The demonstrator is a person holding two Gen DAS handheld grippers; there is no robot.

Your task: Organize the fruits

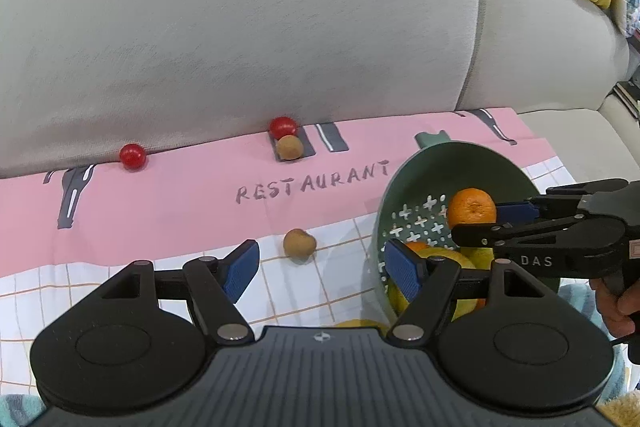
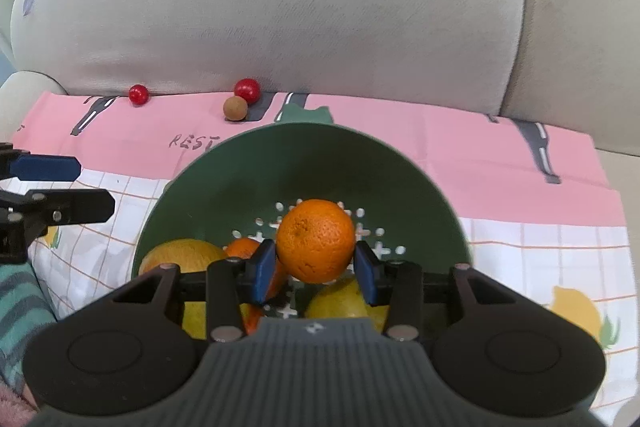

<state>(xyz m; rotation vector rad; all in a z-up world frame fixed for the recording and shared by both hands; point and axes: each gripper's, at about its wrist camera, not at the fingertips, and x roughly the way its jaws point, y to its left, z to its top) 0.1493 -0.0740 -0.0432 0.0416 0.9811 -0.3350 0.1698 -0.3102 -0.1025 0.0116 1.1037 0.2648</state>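
Only the right wrist view looks straight into the green colander [image 2: 224,187], where the right gripper [image 2: 316,269] clamps a mandarin [image 2: 316,241] between its blue pads, above lemons [image 2: 182,259] and another orange fruit. Only the left wrist view shows a brown fruit [image 1: 299,245] lying alone on the checked cloth [image 1: 120,163] just ahead of the left gripper [image 1: 322,267], whose fingers stand wide with nothing between them. Two red tomatoes [image 1: 133,156] and a second brown fruit [image 1: 290,147] sit against the sofa cushion [image 1: 240,27]; the colander's rim hides part of the "RESTAURANT" lettering from the right camera

left gripper [image 1: 322,273] | blk linkages, blue ribbed pads, silver pivots | right gripper [image 2: 316,273] same, "das" mark
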